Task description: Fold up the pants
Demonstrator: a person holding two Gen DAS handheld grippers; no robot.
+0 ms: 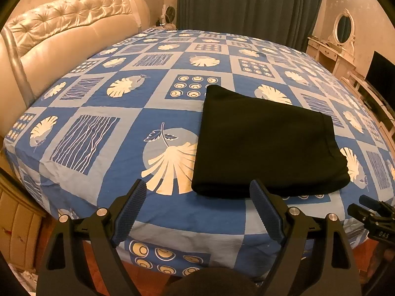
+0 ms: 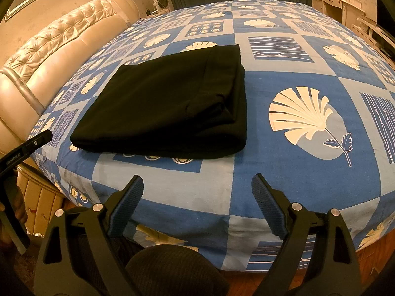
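Black pants (image 1: 266, 143) lie folded into a thick rectangle on the blue patterned bed sheet (image 1: 128, 113); they also show in the right wrist view (image 2: 170, 103), left of centre. My left gripper (image 1: 197, 187) is open and empty, held near the bed's front edge, its right finger just before the pants' near edge. My right gripper (image 2: 197, 182) is open and empty, short of the pants, over the sheet (image 2: 308, 93) near the bed's front edge. Each gripper shows at the edge of the other's view: the right one (image 1: 372, 212), the left one (image 2: 22, 150).
A cream tufted headboard (image 1: 61, 37) runs along the left. Dark curtains (image 1: 246, 2) hang behind the bed. A white dresser with an oval mirror (image 1: 343, 27) and a dark screen (image 1: 382, 74) stand at the right. Wooden floor lies below the bed's front edge.
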